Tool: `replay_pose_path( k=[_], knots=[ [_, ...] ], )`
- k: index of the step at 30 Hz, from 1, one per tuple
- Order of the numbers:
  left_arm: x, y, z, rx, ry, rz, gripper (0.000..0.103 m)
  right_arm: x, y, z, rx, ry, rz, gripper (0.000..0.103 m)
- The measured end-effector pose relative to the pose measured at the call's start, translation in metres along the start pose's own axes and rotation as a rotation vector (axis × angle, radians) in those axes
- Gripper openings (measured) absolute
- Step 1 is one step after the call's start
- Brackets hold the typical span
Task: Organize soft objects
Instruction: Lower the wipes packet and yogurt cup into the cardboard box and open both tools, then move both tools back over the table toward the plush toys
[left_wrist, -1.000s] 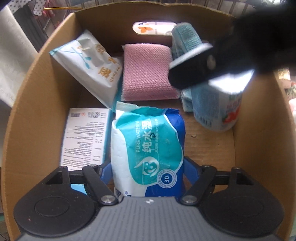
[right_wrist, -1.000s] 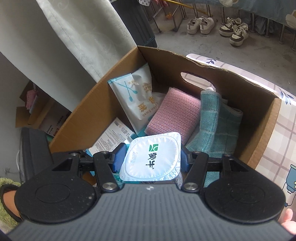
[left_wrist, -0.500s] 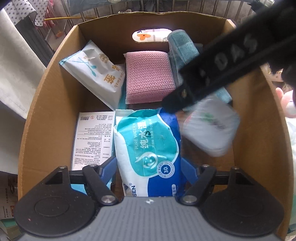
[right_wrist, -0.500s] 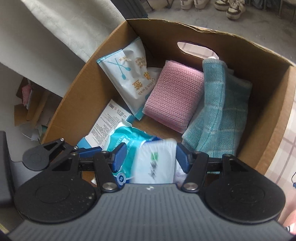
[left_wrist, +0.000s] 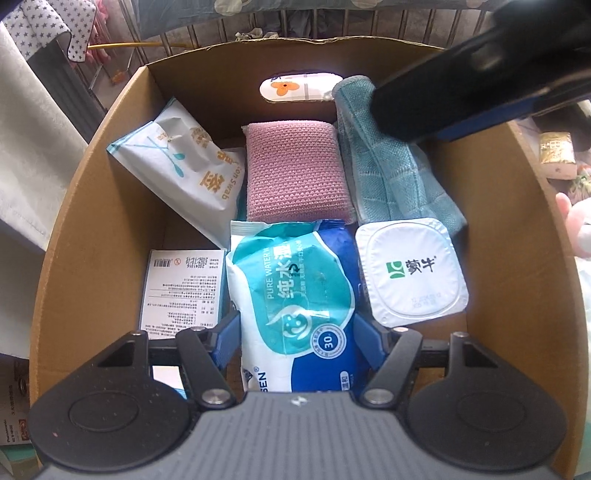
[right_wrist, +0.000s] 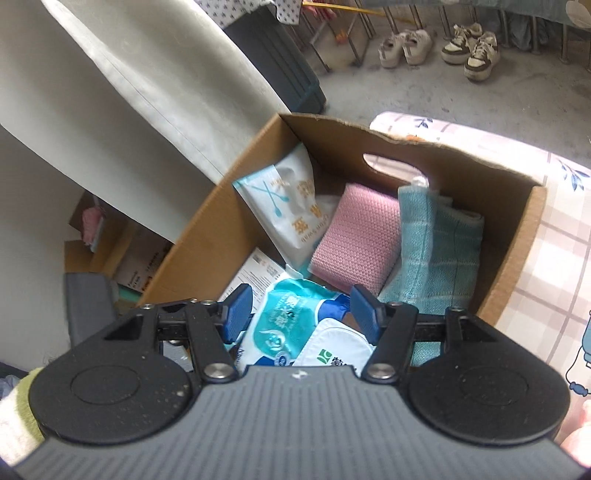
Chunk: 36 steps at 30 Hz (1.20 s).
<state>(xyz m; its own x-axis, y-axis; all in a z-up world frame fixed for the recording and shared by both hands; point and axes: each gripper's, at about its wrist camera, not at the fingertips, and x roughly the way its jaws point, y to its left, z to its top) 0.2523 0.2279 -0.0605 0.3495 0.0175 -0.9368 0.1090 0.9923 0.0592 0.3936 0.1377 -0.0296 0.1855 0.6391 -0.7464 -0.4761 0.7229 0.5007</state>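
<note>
Left gripper (left_wrist: 297, 334): fingers (left_wrist: 229, 332) straddle the wet-wipe pack (left_wrist: 295, 295) and have just been closing on it; the blue pads sit against its two sides, so the pack reads as grasped at its near end.
Right gripper (right_wrist: 301, 314): fingers (right_wrist: 364, 312) apart and empty — nothing lies between them; the yogurt cup (left_wrist: 412, 271) stands below, released.
Cardboard box (left_wrist: 92, 236): holds every task item. Along the far wall lie the cotton-swab bag (left_wrist: 184, 166), leaning on the left wall, the pink sponge (left_wrist: 297, 173) and the teal cloth (left_wrist: 395, 173); a printed flat carton (left_wrist: 183, 291) lies at the near left.
Yogurt cup, position: upright in the near right corner, foil lid up, touching the wet-wipe pack on one side and the teal cloth behind.
Risk 1: the wet-wipe pack is soft and held only at one end — if lifted it may sag and slip from the pads.
Risk 2: the pack presses against the cup; dragging or tilting it sideways could tip the cup onto its side.
Risk 3: the right gripper passes above the teal cloth in the left wrist view; a careless sweep could snag the folds and pull the cloth out of line.
Risk 4: squeezing harder would crush the pack rather than secure it.
</note>
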Motion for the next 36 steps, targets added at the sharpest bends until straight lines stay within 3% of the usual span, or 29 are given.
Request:
replay_pose_path(
  k=[3,6,13,18,22,27,32,36],
  knots=[
    [-0.006,0.0,0.0,0.001,-0.011,0.048,0.081,-0.021,-0.005,-0.002,0.023,-0.033,0.062,0.059],
    [-0.022,0.004,-0.003,-0.021,-0.045,0.051,0.087,-0.047,-0.007,-0.005,0.04,-0.069,0.12,0.061],
    [-0.087,-0.004,-0.017,-0.084,-0.166,0.063,0.087,-0.132,-0.009,-0.035,0.027,-0.168,0.181,0.07],
    [-0.149,-0.031,-0.033,-0.086,-0.294,0.04,0.089,-0.218,-0.03,-0.084,0.015,-0.276,0.178,0.074],
    [-0.185,-0.073,-0.036,-0.055,-0.345,0.007,0.092,-0.282,-0.066,-0.134,0.053,-0.358,0.127,0.076],
    [-0.195,-0.146,-0.024,0.053,-0.347,-0.047,0.093,-0.33,-0.12,-0.194,0.144,-0.407,0.061,0.077],
    [-0.172,-0.224,0.003,0.161,-0.301,-0.11,0.093,-0.336,-0.174,-0.236,0.25,-0.397,0.035,0.077],
    [-0.143,-0.271,0.029,0.24,-0.257,-0.133,0.093,-0.318,-0.204,-0.247,0.271,-0.375,-0.026,0.077]
  ],
)
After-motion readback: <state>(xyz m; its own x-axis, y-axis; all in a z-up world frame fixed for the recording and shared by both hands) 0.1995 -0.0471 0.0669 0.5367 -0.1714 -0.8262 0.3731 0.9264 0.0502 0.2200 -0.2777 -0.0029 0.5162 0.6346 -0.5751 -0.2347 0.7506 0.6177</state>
